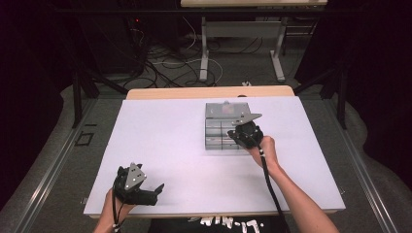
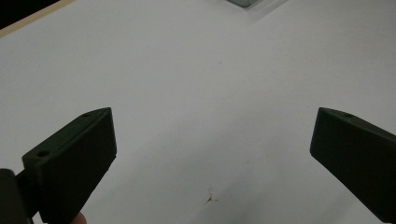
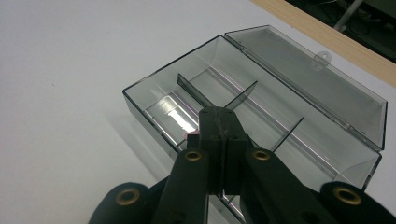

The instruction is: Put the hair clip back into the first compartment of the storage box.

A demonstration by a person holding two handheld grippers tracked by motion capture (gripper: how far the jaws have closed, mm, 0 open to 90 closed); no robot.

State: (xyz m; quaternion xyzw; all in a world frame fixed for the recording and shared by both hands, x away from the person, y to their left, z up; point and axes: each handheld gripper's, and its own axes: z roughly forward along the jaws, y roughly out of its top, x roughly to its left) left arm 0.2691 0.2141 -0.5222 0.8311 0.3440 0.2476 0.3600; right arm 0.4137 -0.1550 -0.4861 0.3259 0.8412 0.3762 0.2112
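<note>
A clear plastic box (image 3: 154, 77) with thin dividers stands open on the white table, its lid (image 3: 317, 88) laid back flat. My right gripper (image 3: 219, 114) is shut, and its tips pinch the top edge of the middle divider (image 3: 194, 89) where a cross divider meets it. From above, the right gripper (image 1: 234, 134) reaches over the near side of the box (image 1: 216, 127). My left gripper (image 1: 156, 190) rests near the table's front left edge, far from the box. Its jaws stand wide open over bare table, left gripper (image 2: 212, 140) with nothing between them.
The white table (image 1: 160, 141) has a wooden strip along its far edge. Behind it are table legs and loose cables on the floor. A small red mark (image 2: 209, 199) is on the surface under the left gripper. A corner of the box (image 2: 243, 3) lies far ahead.
</note>
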